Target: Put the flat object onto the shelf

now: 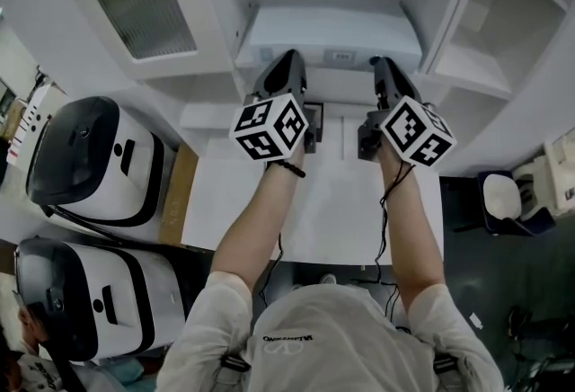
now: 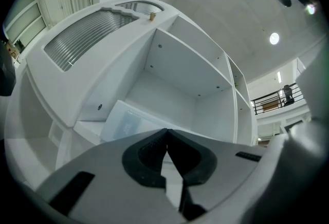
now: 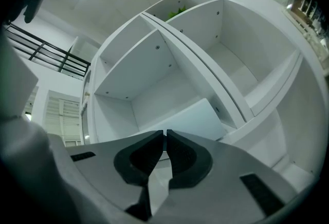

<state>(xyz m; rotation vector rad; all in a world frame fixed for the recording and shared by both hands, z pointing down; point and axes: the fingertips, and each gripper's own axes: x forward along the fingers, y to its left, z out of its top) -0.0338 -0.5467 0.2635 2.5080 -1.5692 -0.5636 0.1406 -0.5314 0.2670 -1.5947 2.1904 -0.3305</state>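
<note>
Nearest the person, both forearms reach out over the plain white tabletop (image 1: 234, 201).

The left gripper (image 2: 166, 133) has its dark jaws pressed fully together, with nothing between them. The right gripper (image 3: 165, 135) has its jaws drawn in to a hairline slit, and it is also empty. Both point slightly upward at the same compartment.

Just beyond the jaws lies the flat white rectangular slab (image 1: 328, 32). It rests on the floor of the lower middle compartment, with its near edge towards the grippers. Whether either set of jaws touches that edge cannot be told.

Farthest off is the white open-fronted shelf unit (image 2: 169, 84), with upright dividers on each side of the slab.

Judgement: the slab is already on the shelf, and seating it is what remains.
1. Press the 2 closed jaw tips on the near edge, well apart from each other.
2. Push both in equally so the slab does not skew into a divider.
3. Keep the push level so the far edge does not lift.
4. Stop once the near edge sits inside the front lip, then withdraw straight back.
</note>
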